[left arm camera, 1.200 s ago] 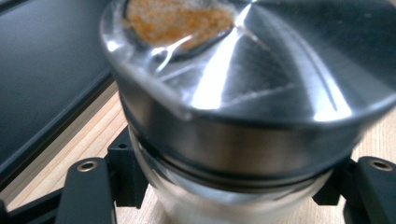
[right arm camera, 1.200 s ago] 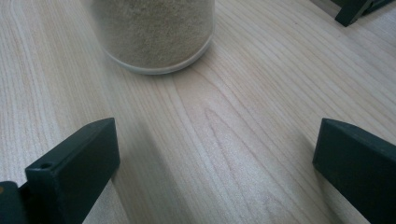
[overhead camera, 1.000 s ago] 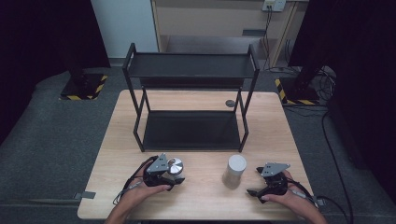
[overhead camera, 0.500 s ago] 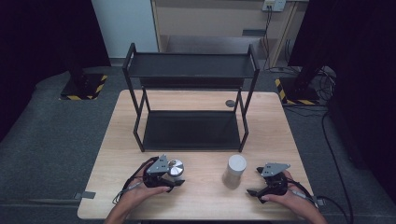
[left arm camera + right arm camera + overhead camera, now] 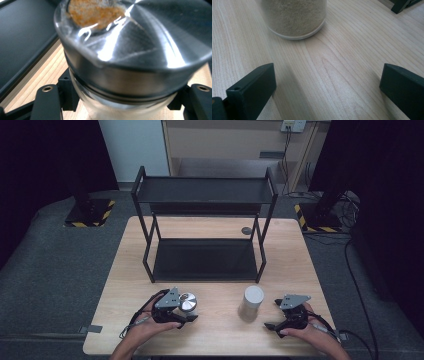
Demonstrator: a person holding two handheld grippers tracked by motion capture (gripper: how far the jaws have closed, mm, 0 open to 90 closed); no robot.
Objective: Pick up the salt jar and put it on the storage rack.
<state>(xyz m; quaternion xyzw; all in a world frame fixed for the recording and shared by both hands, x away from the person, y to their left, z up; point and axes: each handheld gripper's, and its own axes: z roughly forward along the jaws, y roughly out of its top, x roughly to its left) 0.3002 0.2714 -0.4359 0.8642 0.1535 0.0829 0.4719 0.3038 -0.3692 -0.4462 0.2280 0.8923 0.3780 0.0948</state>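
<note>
Both my forearms enter from the near edge. My left hand (image 5: 145,330) holds the left hand-held gripper (image 5: 186,309), jaws closed around a jar (image 5: 130,57) seated between them. My right hand (image 5: 305,336) holds the right hand-held gripper (image 5: 271,315) low over the bench (image 5: 332,70), jaws spread wide, nothing between them.
</note>
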